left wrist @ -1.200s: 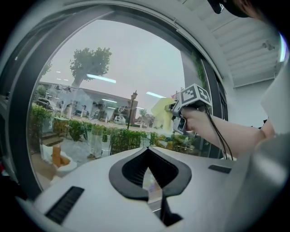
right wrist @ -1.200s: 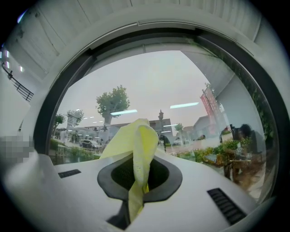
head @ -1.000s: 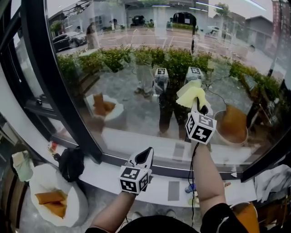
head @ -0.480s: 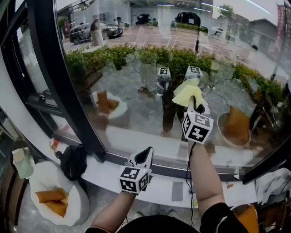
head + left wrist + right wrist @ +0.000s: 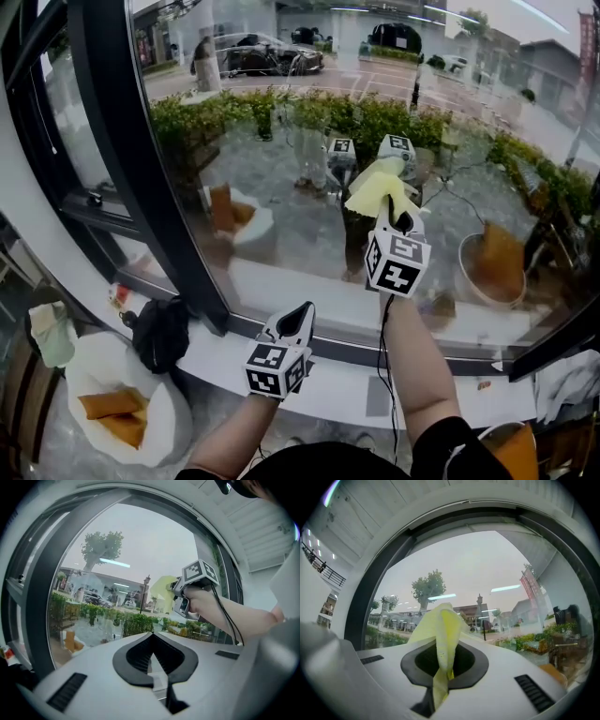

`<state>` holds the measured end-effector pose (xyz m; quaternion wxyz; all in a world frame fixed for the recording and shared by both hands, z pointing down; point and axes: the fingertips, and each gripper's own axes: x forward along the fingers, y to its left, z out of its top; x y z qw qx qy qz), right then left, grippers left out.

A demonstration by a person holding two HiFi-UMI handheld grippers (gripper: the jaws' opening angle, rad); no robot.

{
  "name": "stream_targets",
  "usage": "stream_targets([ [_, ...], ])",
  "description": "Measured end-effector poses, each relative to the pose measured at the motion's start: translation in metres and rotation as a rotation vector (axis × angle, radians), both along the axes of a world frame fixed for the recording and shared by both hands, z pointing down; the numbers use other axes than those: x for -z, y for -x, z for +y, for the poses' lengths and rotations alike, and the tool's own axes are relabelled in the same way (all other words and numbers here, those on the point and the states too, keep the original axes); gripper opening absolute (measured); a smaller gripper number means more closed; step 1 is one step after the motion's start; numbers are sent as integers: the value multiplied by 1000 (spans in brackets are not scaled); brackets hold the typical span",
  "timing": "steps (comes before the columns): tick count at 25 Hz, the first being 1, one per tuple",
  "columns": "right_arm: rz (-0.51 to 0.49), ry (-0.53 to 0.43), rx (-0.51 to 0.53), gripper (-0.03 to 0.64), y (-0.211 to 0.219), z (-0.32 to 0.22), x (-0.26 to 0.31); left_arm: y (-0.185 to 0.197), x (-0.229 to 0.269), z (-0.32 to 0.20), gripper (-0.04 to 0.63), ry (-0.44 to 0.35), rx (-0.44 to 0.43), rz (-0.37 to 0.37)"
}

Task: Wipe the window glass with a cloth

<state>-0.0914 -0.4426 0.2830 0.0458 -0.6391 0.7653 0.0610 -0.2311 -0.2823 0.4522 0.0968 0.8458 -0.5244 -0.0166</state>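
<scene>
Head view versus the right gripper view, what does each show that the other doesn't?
Only the head view shows the left gripper, low by the sill, and a black bag at lower left. Only the right gripper view shows the yellow cloth pinched between the right gripper's shut jaws. Both show the cloth held up by the window glass.

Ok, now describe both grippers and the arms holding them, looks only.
Both the left gripper and right gripper have white shells with black, ribbed tongs. Each carries a white cube printed with black square markers. A thin black cable runs from the right one along the bare forearm. The person wears dark short sleeves.
</scene>
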Motion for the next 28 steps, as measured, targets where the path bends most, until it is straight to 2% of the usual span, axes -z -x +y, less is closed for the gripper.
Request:
stream_targets([
  [17, 47, 11, 110, 32, 128, -16, -21, 82, -15, -9, 6, 26, 71, 15],
  [28, 23, 56, 153, 32, 142, -19, -28, 92, -14, -3, 6, 24, 79, 4],
])
